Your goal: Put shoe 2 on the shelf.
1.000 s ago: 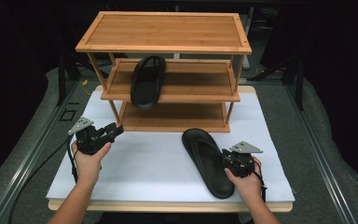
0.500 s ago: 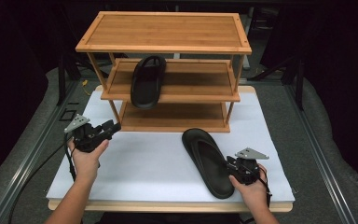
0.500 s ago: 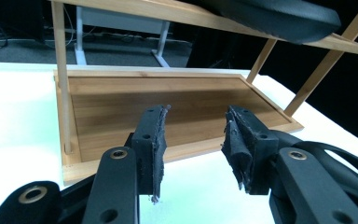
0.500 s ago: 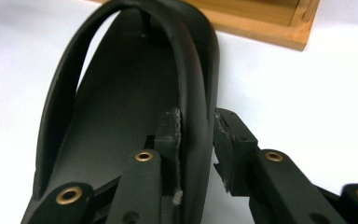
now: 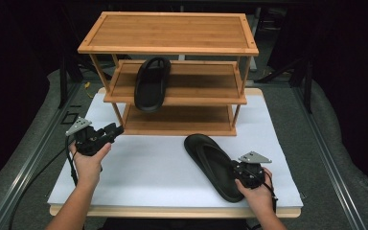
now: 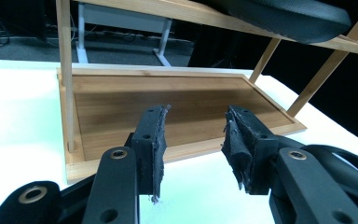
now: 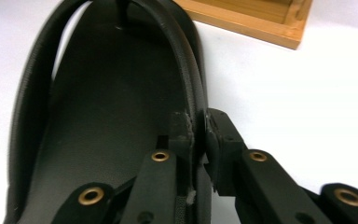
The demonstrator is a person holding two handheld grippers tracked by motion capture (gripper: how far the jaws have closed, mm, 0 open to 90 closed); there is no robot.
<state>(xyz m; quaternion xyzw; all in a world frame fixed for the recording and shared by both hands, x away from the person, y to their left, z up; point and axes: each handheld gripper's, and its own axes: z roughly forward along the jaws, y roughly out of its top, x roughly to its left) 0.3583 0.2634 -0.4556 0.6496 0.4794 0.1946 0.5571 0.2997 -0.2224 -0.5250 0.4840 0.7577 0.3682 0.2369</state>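
Note:
A black flip-flop lies on the white tabletop at front right, heel toward me. My right gripper is shut on the sandal's right edge near the heel, one jaw inside the sole and one outside. A second black flip-flop rests on the middle shelf of the wooden rack, its toe hanging over the front edge; its underside shows at the top of the left gripper view. My left gripper stands open and holds nothing, aimed at the rack's bottom shelf.
The three-tier bamboo rack stands at the back of the white board. Its thin uprights frame the bottom shelf. Grey floor and a dark rail lie to the left of the table.
My left gripper has shifted slightly left and lifted a little. My right gripper has slid back toward the sandal's heel and closed on its edge.

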